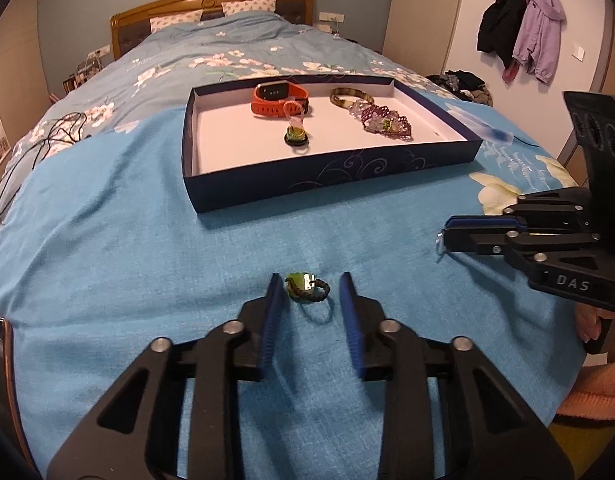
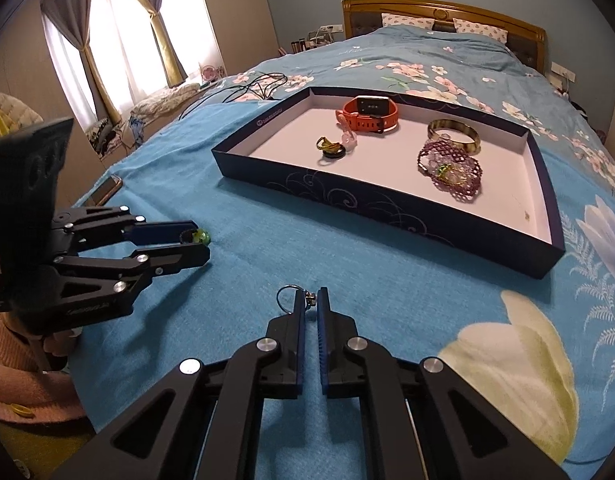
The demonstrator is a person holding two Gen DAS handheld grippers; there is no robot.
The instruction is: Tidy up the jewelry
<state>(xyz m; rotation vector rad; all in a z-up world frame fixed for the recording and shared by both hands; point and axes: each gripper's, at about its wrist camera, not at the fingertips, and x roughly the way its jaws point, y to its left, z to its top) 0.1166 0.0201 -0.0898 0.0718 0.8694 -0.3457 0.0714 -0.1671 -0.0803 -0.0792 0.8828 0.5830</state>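
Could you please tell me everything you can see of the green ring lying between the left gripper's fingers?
The green-stoned ring with a dark braided band lies on the light blue bedspread, tipped on its side, its glossy stone catching light. It sits between the open left gripper, whose blue fingers flank it without visibly touching, on the near side of the navy tray.

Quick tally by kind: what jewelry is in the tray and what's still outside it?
In the tray:
Watch: 1
Bangle: 1
Beaded bracelet: 1
Green ring: 1
Pink piece: 1
Outside:
Green ring on bed: 1
Silver ring in right gripper: 1
Total: 7
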